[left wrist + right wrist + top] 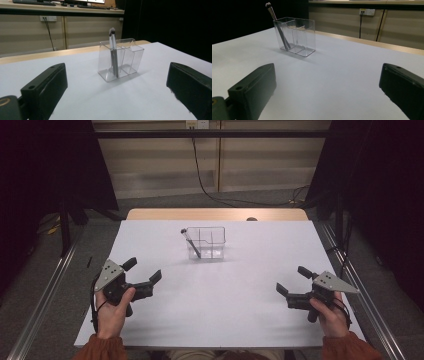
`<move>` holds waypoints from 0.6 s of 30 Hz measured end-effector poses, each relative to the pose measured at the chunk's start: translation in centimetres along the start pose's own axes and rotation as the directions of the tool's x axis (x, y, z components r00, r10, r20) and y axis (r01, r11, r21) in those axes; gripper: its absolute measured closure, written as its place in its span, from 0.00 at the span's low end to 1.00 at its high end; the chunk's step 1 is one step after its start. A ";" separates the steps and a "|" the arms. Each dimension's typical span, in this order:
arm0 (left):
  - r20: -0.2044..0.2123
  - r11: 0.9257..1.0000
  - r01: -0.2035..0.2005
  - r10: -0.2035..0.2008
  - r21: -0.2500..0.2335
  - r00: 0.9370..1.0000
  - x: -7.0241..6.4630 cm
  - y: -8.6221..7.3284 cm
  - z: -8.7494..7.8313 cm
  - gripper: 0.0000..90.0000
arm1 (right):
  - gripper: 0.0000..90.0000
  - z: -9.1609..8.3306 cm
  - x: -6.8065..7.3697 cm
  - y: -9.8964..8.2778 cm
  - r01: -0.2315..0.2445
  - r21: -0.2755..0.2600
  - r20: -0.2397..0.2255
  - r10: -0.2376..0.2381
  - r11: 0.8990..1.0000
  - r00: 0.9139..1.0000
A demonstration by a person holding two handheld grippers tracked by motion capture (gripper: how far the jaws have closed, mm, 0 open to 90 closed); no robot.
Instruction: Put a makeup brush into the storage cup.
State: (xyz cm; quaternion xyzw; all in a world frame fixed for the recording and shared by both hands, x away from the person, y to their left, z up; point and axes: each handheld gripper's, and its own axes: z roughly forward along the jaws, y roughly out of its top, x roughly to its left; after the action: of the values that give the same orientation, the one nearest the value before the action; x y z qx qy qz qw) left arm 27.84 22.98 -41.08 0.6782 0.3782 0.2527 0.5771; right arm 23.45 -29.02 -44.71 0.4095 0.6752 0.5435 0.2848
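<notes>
A clear plastic organizer (pixel 212 240) with several compartments stands at the middle back of the white table (pixel 220 305). A thin makeup brush (pixel 190 242) leans in its left compartment, head up. The same organizer (pixel 125 57) and brush (pixel 113 53) appear ahead in the left gripper view, and the organizer (pixel 298 35) with the brush (pixel 278 26) in the right gripper view. My left gripper (pixel 142 270) rests near the front left, open and holding nothing. My right gripper (pixel 294 281) sits at the front right, open and holding nothing.
A wooden table edge (pixel 215 214) runs behind the white surface. Black curtains hang at both sides. A cable (pixel 205 185) drops from a wall outlet behind. Metal rails (pixel 45 295) flank the table. Open white surface lies between the grippers and the organizer.
</notes>
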 end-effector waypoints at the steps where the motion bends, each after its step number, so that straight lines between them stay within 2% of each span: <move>1: 0.002 1.000 0.001 -0.001 0.000 1.000 0.0 -0.1 -0.2 0.04 | 0.01 0.0 0.0 0.0 -0.002 -0.001 -0.001 0.002 1.000 1.000; 5: 0.002 1.000 -0.019 0.019 0.007 1.000 -0.1 -0.7 -1.0 0.03 | 0.01 -0.1 0.0 0.0 -0.003 -0.004 0.001 0.003 1.000 1.000; 8: -0.007 1.000 -0.012 0.012 0.005 1.000 -0.1 -1.1 -1.8 0.03 | 0.01 -0.1 0.0 0.0 -0.004 -0.004 0.001 0.004 1.000 1.000; 10: -0.037 1.000 -0.022 0.023 0.011 0.999 -0.2 -1.1 -2.3 0.04 | 0.01 -0.2 0.1 0.0 -0.001 -0.006 0.002 0.001 1.000 1.000; 13: -0.025 1.000 0.027 -0.027 0.004 0.999 0.0 -1.2 -2.9 0.03 | 0.01 -0.2 0.1 0.0 0.001 -0.004 0.004 -0.001 1.000 1.000; 16: -0.048 1.000 -0.008 0.009 0.021 0.999 -0.3 -1.7 -3.2 0.03 | 0.01 -0.3 0.1 0.0 0.001 -0.003 0.004 -0.001 1.000 1.000; 18: -0.036 0.999 -0.014 0.016 0.038 0.999 -0.6 -2.0 -3.3 0.03 | 0.01 -0.3 0.1 0.0 0.004 -0.002 0.004 -0.004 1.000 1.000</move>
State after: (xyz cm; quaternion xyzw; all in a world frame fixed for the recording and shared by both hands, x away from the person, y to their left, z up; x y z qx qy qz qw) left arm 24.47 24.60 -42.32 0.6872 0.3882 0.2619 0.5554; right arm 23.15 -29.07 -44.64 0.4087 0.6751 0.5426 0.2876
